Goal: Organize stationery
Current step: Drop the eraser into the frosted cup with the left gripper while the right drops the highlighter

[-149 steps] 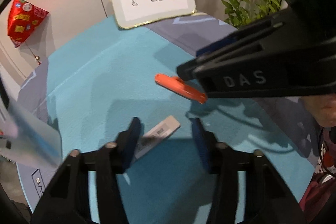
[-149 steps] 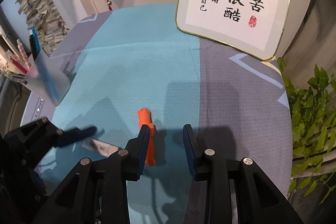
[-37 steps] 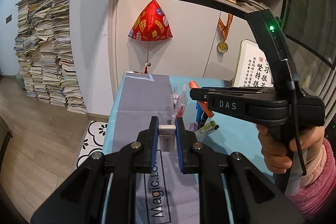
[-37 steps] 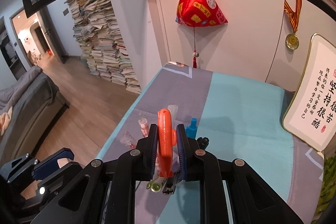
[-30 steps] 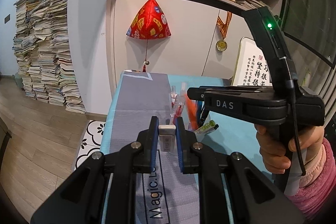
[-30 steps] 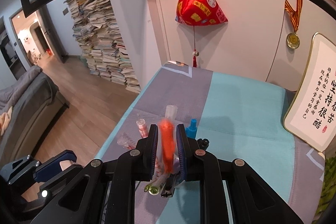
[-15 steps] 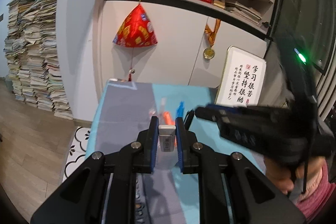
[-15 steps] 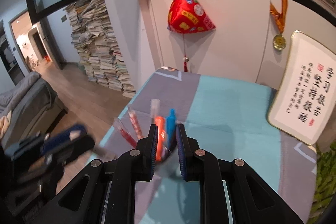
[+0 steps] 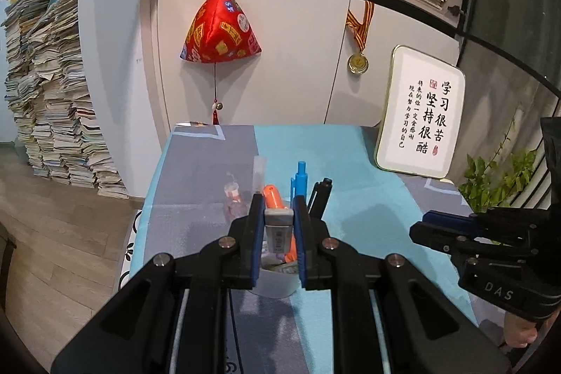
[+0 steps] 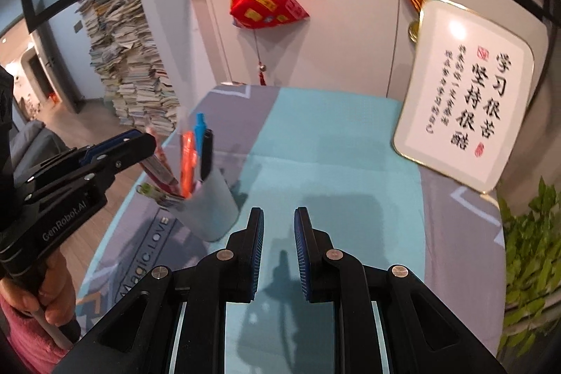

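My left gripper [image 9: 278, 226] is shut on a white eraser [image 9: 278, 228] and holds it just above the frosted pen cup [image 9: 273, 283]. The cup holds an orange marker [image 9: 272, 197], a blue pen [image 9: 300, 179], a black pen [image 9: 320, 193] and several others. In the right wrist view the cup [image 10: 210, 205] stands at the left with the orange marker [image 10: 187, 160] in it, and the left gripper [image 10: 115, 146] hovers beside it. My right gripper [image 10: 278, 233] is empty, its jaws slightly apart, over the teal cloth right of the cup.
A framed calligraphy board [image 9: 420, 114] leans at the table's back right. A red hanging ornament [image 9: 219, 27] and a medal [image 9: 357, 63] hang on the wall. A green plant [image 10: 526, 251] is off the right edge. The table's left edge drops to the floor.
My right gripper has let the orange marker go into the cup and drawn back to the right. My left gripper has carried the eraser over the cup.
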`<action>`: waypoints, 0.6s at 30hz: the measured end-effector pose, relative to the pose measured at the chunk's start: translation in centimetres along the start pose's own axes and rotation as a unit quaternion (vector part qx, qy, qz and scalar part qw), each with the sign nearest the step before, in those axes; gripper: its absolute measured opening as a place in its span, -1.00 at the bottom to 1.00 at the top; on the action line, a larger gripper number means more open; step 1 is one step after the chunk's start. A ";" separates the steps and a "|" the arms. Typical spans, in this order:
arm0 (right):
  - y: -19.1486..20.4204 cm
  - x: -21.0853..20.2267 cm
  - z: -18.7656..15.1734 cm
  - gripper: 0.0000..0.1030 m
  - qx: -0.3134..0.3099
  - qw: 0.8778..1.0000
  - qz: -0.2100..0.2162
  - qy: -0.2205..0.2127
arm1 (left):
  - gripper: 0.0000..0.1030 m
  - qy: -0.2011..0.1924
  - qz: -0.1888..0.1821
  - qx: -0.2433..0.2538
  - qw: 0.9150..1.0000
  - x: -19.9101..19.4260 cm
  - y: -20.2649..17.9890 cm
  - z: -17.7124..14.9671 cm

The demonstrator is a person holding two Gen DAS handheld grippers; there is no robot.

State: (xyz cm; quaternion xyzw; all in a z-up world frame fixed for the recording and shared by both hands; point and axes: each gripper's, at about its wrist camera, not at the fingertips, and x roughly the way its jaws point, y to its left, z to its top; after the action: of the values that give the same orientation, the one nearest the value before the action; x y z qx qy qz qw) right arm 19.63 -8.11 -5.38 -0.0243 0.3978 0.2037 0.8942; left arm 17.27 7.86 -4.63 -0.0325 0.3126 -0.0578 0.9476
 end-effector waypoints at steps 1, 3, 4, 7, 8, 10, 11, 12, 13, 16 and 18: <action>-0.3 0.0 -0.1 -0.64 0.003 1.000 0.001 0.002 | -0.72 0.001 0.002 0.002 1.000 0.1 -0.1 0.0; -0.5 0.1 -0.2 -0.64 0.006 1.000 0.003 0.003 | -0.72 0.004 0.004 0.003 1.000 0.2 -0.2 0.0; -0.6 0.2 -0.3 -0.64 0.006 1.000 0.004 0.005 | -0.72 0.005 0.005 0.003 1.000 0.3 -0.3 0.0; -0.7 0.2 -0.5 -0.64 0.006 1.000 0.007 0.007 | -0.72 0.008 0.009 0.002 1.000 0.5 -0.3 0.0; -0.7 0.3 -0.6 -0.64 0.006 1.000 0.007 0.008 | -0.72 0.009 0.010 0.002 1.000 0.5 -0.3 0.0; -0.8 0.3 -0.7 -0.64 0.008 1.000 0.009 0.009 | -0.72 0.013 0.012 0.003 1.000 0.7 -0.3 -0.1; -0.9 0.4 -0.6 -0.64 0.008 1.000 0.010 0.009 | -0.72 0.015 0.013 0.003 1.000 0.8 -0.5 -0.1; -0.9 0.4 -0.7 -0.64 0.009 1.000 0.010 0.009 | -0.72 0.017 0.014 0.003 1.000 0.9 -0.5 -0.2; -0.9 0.4 -0.7 -0.64 0.009 1.000 0.010 0.010 | -0.72 0.019 0.014 0.004 1.000 1.1 -0.5 -0.2; -1.0 0.4 -0.9 -0.64 0.011 1.000 0.010 0.011 | -0.72 0.020 0.017 0.004 1.000 1.3 -0.5 -0.3; -1.0 0.4 -1.0 -0.64 0.012 1.000 0.010 0.013 | -0.72 0.021 0.017 0.002 1.000 1.4 -0.5 -0.3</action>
State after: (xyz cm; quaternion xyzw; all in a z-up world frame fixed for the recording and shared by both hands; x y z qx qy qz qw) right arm 19.52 -9.12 -6.49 -0.0121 0.4118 0.2072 0.8873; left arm 18.19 7.17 -5.61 -0.0239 0.3327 -0.0428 0.9418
